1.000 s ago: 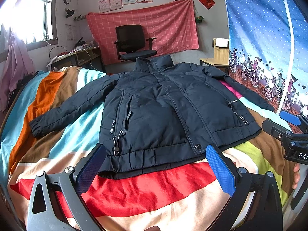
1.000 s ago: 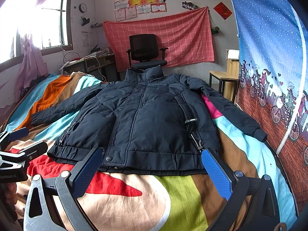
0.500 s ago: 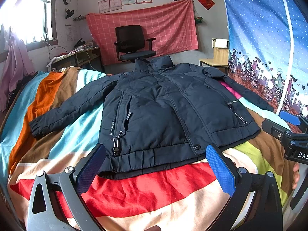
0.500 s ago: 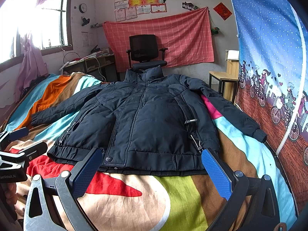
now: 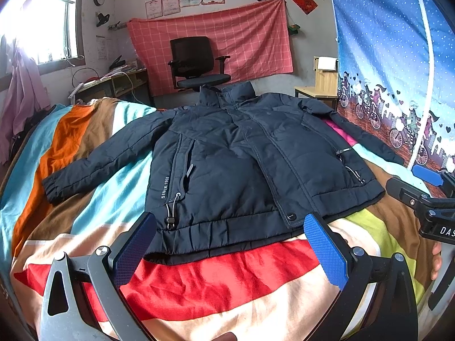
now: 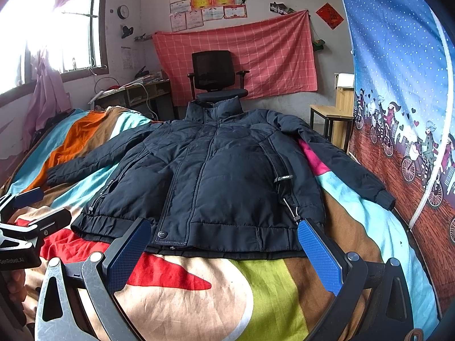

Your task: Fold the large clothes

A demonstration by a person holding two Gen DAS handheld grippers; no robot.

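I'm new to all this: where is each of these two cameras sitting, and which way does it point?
Left wrist view: rides on the left gripper, looking over the navy jacket on the striped bedspread; the right gripper and some fingers show at its right edge.
Right wrist view: rides on the right gripper, facing the same jacket's hem; the left gripper shows at its left edge.
Shared: jacket, bedspread, black office chair, red checked cloth.
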